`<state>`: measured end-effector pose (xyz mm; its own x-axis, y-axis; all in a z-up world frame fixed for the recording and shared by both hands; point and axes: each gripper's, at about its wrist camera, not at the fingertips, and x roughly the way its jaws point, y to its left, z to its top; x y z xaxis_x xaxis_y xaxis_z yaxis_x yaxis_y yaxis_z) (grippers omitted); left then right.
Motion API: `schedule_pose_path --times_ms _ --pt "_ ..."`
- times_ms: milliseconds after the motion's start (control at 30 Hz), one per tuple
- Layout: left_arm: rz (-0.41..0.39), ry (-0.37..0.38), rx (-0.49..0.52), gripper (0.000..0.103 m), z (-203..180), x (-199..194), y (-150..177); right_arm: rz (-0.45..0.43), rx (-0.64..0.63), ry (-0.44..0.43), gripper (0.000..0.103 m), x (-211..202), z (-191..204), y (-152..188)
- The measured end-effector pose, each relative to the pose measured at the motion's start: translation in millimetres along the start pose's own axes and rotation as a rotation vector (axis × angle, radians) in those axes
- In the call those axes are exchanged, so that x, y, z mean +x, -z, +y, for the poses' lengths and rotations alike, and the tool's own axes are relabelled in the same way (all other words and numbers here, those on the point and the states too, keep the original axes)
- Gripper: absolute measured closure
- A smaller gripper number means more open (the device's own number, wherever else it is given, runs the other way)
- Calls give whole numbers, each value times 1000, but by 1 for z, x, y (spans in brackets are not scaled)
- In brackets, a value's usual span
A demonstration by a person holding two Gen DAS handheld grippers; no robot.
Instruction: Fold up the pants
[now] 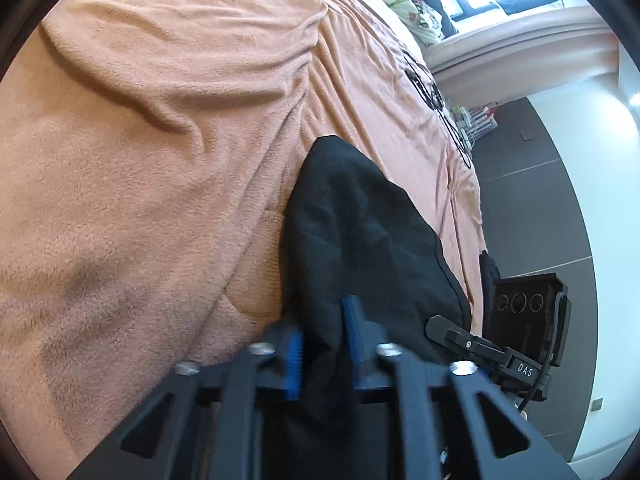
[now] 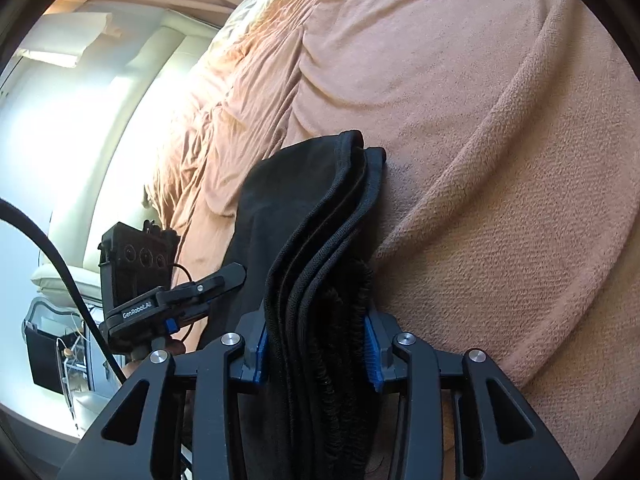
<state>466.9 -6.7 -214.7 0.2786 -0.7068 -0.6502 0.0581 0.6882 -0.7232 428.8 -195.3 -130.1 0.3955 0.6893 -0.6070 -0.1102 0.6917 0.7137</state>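
Pinching a bunch of black pants point(image 1: 360, 240), the left gripper point(image 1: 322, 344) has its blue-padded fingers point(image 1: 294, 354) closed on the cloth, which runs forward between them and rises to a rounded fold above the peach fleece blanket point(image 1: 140, 140). Open blanket spreads to the left; the bed edge and dark floor point(image 1: 528, 184) lie right, where the other gripper's camera unit point(image 1: 524, 316) shows.

From the right wrist view, the right gripper point(image 2: 316, 348) clamps several stacked layers of the pants point(image 2: 312, 216), hems and ribbed waistband edge-on between its blue pads point(image 2: 371, 356). The fold's tip touches or nearly touches the blanket point(image 2: 480, 120). Wide blanket lies right; left are the other gripper point(image 2: 140, 280), a black cable point(image 2: 60, 256) and a bright window.
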Motion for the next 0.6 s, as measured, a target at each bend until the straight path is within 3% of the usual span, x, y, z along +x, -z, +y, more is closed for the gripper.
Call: schedule_pose_path --times_ms 67,600 --pt "-15 2 26 96 -9 -5 1 -14 -21 17 76 -4 7 2" --pt "-199 68 178 98 -77 -86 18 -212 -192 38 79 -72 89 46"
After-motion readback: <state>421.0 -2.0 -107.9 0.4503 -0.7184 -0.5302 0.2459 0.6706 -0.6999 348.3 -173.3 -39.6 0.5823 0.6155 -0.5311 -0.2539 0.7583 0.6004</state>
